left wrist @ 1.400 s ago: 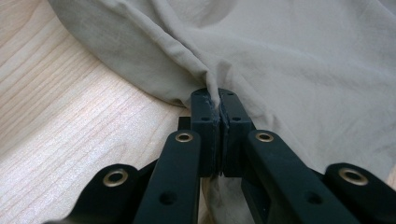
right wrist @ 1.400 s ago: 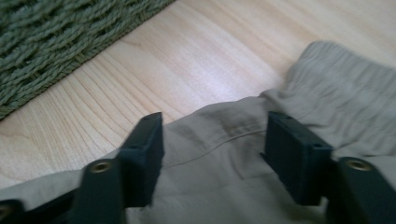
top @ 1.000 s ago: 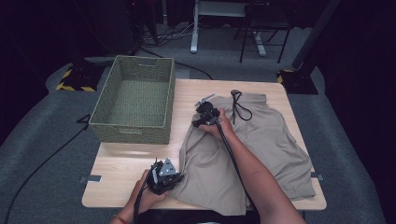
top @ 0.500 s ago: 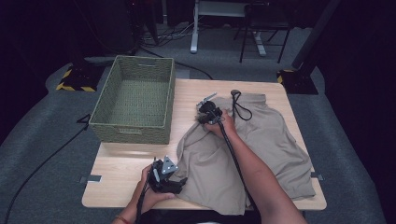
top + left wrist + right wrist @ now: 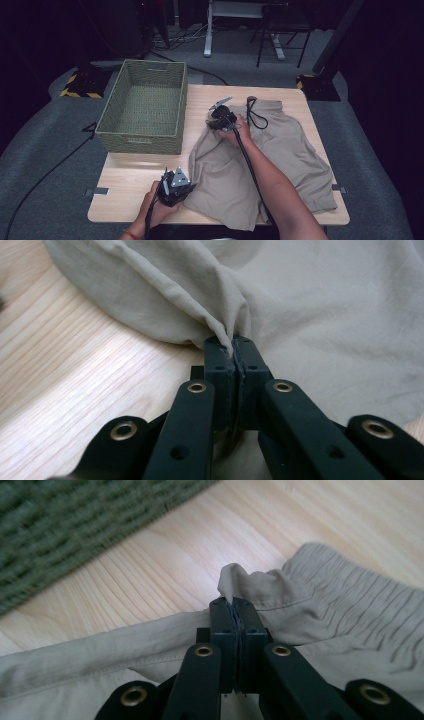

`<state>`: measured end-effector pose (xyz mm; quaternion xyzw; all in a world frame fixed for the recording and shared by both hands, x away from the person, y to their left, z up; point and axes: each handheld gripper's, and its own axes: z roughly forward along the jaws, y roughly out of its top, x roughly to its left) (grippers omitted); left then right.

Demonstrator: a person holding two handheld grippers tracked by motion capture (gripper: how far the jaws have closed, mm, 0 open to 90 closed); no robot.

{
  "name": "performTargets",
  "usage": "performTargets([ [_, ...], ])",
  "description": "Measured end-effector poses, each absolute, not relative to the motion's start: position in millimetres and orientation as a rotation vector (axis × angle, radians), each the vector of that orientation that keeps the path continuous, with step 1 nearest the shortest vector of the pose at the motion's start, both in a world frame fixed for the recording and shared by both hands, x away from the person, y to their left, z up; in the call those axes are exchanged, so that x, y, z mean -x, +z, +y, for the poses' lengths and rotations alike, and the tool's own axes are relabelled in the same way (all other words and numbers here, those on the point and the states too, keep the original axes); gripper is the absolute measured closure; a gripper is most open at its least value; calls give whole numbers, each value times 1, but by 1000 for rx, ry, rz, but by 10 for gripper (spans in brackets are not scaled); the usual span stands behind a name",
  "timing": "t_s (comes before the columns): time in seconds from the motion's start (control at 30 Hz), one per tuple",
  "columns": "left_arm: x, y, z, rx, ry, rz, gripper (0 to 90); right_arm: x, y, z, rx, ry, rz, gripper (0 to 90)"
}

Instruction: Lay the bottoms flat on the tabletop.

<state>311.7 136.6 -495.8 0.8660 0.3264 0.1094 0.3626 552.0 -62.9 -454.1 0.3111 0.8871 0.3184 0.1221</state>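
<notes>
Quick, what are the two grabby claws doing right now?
Left gripper: shut, pinching a fold of the beige shorts.
Right gripper: shut, pinching the shorts at the waistband.

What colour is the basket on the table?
Olive green, woven; the basket shows best in the high view.

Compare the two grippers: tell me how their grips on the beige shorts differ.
The left gripper pinches plain fabric at the near left edge of the beige shorts, close to the table's front; the right gripper pinches the gathered waistband end at the far side, nearer the green basket. The left gripper carries a grey three-cornered plate facing up; the right gripper's plate tilts sideways. Both are shut on cloth, jaws pressed together.
</notes>
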Motion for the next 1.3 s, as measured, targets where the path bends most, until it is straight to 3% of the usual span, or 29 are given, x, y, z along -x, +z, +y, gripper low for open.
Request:
performTargets([
  [0.33,-306,-444,124,-2094,352,682,869,-543,-409,-80,-861,1035,2529,890],
  [0.53,-307,-412,86,-2097,409,538,866,-531,-369,-126,-875,1073,2426,890],
  [0.7,-310,-406,46,-2151,396,423,864,-521,-349,-177,-919,1063,2356,890],
  [1.0,-326,-446,-23,-2327,334,335,854,-513,-378,-264,-1105,1012,2310,890],
  [1.3,-340,-485,-44,-2443,272,350,840,-515,-433,-292,-1191,885,2337,890],
])
